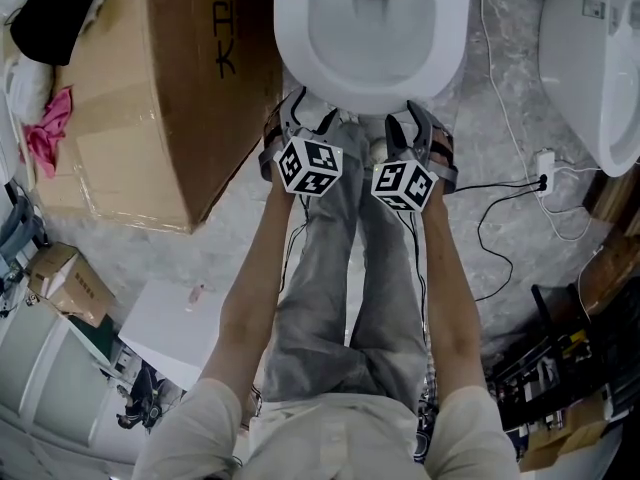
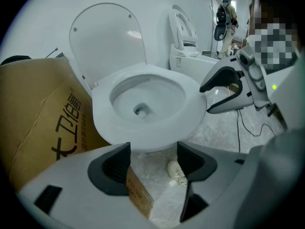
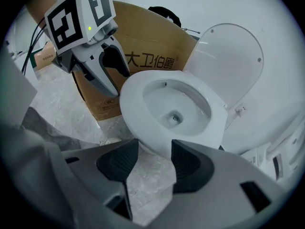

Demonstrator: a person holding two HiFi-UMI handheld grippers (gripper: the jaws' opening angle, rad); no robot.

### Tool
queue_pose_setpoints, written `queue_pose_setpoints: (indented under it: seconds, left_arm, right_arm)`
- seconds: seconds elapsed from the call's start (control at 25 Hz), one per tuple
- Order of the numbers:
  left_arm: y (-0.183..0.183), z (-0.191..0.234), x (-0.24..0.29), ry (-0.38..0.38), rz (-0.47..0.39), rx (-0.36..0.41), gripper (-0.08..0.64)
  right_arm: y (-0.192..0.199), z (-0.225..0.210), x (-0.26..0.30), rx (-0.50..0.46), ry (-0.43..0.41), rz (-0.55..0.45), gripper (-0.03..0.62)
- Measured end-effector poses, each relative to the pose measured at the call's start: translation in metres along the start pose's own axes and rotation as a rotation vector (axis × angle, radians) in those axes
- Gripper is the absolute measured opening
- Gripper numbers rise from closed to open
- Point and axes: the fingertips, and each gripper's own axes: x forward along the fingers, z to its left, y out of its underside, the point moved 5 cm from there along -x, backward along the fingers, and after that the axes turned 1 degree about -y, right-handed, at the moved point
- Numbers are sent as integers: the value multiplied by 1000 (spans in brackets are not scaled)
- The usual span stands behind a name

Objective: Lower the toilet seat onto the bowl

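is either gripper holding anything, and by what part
Nothing is held: the left gripper and right gripper both have jaws apart and empty, short of the bowl; the seat is up.

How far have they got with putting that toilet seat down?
Nothing looks done yet: the hinged seat stands upright behind the bowl. In hand: left gripper and right gripper hover before the bowl's front, jaws apart, empty. Left: reach the seat and lower it.

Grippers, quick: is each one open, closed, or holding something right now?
Left gripper: open, holding nothing.
Right gripper: open, holding nothing.
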Motion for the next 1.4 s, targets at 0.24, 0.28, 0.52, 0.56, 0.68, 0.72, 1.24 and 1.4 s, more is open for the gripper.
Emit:
queue_pose_setpoints:
  seconds: [0.24,0.28,0.52,0.56,0.68,0.72,1.24,1.4]
  left_arm:
    - [-27,12,-34,-3,-109,-90,238]
    - [-34,14,-40,5,-134,-98,218]
    - [-84,24,-85,50,-285,-106,111]
    - [-92,28,-94,51,-313,-116,94]
    - [-116,38,-122,45,-393,-143,45]
    - [-123,42,-131,42,-420,-149,33]
    - [-187,65,-212,13,-667,-161,14]
    - [-190,68,-213,9,-673,-192,14]
  right_arm:
    - [-24,-23,-33,92,51,-85,155]
    - [-30,-28,-39,111,59,-104,142]
    - [-65,-65,-86,234,116,-214,33]
    - [-71,-71,-94,248,123,-234,28]
    - [-96,-90,-124,297,135,-309,8]
    - [-107,-97,-136,305,135,-342,8]
    - [-175,-150,-227,490,181,-592,5]
    - [-180,-155,-228,515,183,-603,5]
